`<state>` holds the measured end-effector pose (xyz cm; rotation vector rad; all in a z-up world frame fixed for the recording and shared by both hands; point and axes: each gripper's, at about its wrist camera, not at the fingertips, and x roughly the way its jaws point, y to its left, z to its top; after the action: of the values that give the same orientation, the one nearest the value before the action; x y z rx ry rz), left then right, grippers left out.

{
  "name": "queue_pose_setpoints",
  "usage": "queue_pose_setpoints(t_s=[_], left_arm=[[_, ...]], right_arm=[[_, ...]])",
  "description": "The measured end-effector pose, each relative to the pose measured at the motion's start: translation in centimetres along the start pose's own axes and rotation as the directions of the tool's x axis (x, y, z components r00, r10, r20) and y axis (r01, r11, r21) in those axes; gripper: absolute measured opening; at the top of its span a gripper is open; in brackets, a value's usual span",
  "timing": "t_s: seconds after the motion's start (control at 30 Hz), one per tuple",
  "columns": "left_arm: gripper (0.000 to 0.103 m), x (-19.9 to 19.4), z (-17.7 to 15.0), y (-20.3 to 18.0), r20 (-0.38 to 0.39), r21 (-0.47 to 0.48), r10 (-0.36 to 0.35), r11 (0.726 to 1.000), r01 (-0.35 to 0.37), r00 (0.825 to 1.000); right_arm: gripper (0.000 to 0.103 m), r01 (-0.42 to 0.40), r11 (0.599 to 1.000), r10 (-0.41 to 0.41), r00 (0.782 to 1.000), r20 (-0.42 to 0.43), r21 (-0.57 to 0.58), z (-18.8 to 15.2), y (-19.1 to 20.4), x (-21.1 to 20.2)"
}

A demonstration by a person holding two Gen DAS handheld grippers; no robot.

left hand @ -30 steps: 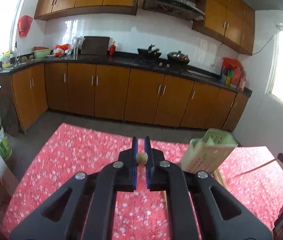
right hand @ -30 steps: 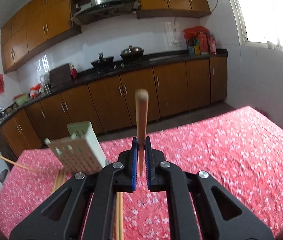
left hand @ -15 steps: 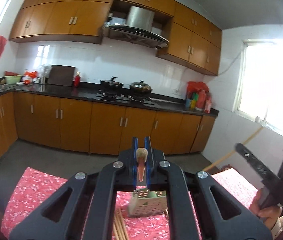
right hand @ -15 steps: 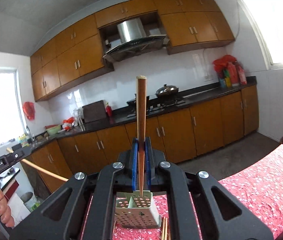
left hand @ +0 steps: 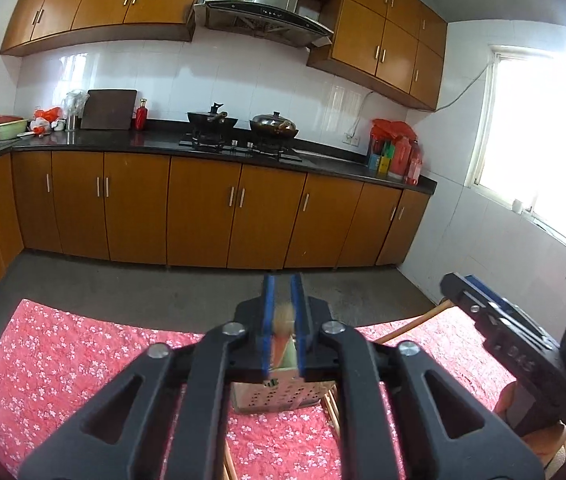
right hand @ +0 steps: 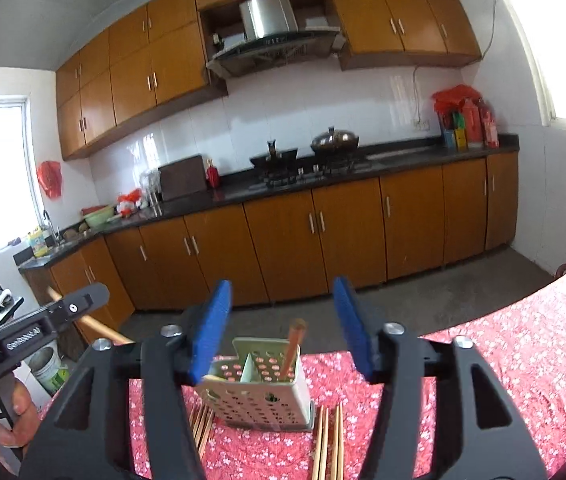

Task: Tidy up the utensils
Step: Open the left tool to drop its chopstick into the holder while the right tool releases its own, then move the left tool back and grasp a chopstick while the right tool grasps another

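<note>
One chopstick (right hand: 293,347) stands in the holder (right hand: 259,394) (right hand-held gripper (right hand: 283,330) parted).

Perforated plastic holder (right hand: 257,394), wooden chopsticks (right hand: 327,440)

We record that the right gripper (right hand: 283,328), clamped on a chopstick (right hand: 291,346) half a second ago, has just been opening; its jaws now stand wide and that chopstick stands loose in the perforated holder (right hand: 257,390). The left gripper (left hand: 283,320) has just been opening slightly, a blurred chopstick (left hand: 283,334) between its jaws.
</note>
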<state>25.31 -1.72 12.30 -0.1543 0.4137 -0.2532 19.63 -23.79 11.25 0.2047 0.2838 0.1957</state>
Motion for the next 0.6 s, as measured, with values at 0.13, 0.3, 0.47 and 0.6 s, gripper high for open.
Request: queue_pose_setpoints(t_s=[0.13, 0.3, 0.47, 0.6], left_arm=[[0.035, -1.9, -0.3, 0.7, 0.041, -0.004, 0.011, 1.000, -0.010, 0.999], [0.041, -4.9, -1.1, 2.3, 0.081, -0.040, 0.039, 0.999, -0.035, 0.996], [0.046, -7.1, -4.7, 5.0, 0.047, -0.069, 0.117, 0.991, -0.114, 0.992], [0.046, -5.2, -10.8, 7.4, -0.136, -0.053, 0.170, 0.982, -0.179, 0.976]], right_arm=[[0.059, 0.010, 1.000, -0.010, 1.000, 0.025, 0.001, 0.3, -0.3, -1.7], [0.059, 0.072, 0.996, -0.073, 0.997, 0.020, 0.059, -1.4, -2.6, -4.2], [0.053, 0.156, 0.985, -0.142, 0.975, -0.170, 0.071, -6.7, -5.8, -3.0], [0.020, 0.135, 0.989, -0.093, 0.897, -0.432, 0.066, -13.6, -7.1, 0.7]])
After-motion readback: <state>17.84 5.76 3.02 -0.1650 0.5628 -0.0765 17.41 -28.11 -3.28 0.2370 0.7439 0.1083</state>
